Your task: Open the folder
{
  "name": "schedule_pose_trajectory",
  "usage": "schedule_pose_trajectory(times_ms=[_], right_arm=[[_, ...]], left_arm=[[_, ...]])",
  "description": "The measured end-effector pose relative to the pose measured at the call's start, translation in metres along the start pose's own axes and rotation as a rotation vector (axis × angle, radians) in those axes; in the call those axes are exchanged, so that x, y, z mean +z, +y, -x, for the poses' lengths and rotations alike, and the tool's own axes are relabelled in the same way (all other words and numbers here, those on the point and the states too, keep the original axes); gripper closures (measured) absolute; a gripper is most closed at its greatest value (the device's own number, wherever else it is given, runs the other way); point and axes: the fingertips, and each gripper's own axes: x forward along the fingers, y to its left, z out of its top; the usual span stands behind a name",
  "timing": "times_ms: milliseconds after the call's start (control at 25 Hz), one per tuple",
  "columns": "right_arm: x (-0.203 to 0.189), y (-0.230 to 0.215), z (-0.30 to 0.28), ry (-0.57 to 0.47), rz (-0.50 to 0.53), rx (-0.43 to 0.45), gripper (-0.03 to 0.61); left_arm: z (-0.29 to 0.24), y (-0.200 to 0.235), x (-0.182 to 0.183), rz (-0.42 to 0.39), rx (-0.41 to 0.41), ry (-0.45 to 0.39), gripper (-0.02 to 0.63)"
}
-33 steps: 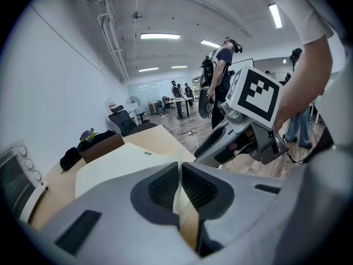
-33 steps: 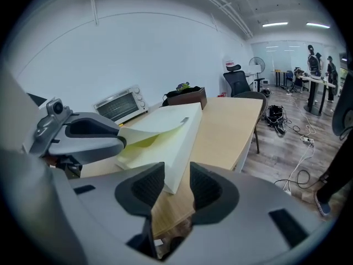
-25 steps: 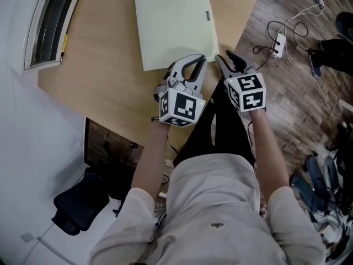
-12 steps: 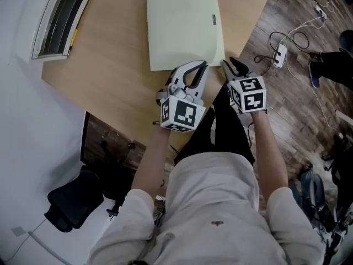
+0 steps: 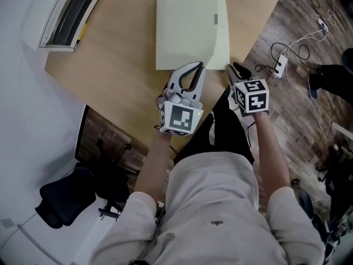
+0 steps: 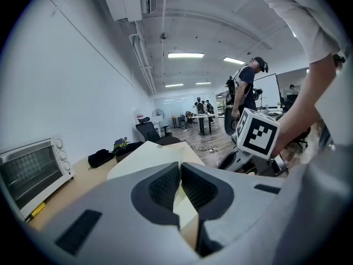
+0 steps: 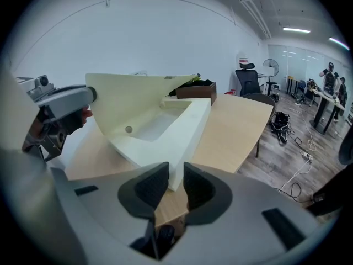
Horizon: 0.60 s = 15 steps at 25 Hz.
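Pale yellow sheet nipped tight in the left gripper (image 6: 180, 170): jaws pressed together on the near right corner of the cover (image 5: 185, 29), with that corner raised off the bottom half (image 5: 224, 40). Just to the right, right gripper (image 7: 176, 173) angled down at the near right corner of the bottom half; jaws just been closing, now a narrow gap apart, corner standing between the pads but not seen clamped. Folder (image 7: 160, 123) lying on the wooden table (image 5: 116, 59) right ahead of both grippers, long axis running away from the person, short near edge toward the grippers, opening side to the right, hinge side to the left. Cover tilted up from the hinge in a shallow wedge, a small round snap (image 7: 128, 129) showing inside. Both forearms stretched forward from the body, left forearm (image 5: 151, 164) beside right forearm (image 5: 270, 148), marker cubes (image 5: 180, 117) facing up toward the head camera. Farther out, toaster oven (image 5: 71, 7) at the table's far left corner, well apart from the folder
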Motion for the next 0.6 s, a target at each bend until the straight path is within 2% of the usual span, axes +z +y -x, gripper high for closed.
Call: schedule_pose_trajectory(times_ms=[600], right_arm=[[0.001,0.001,-0.002,0.048,0.108,-0.027,0.503]], left_arm=[[0.051,0.057,0.012,0.043,0.206,-0.049,0.603]])
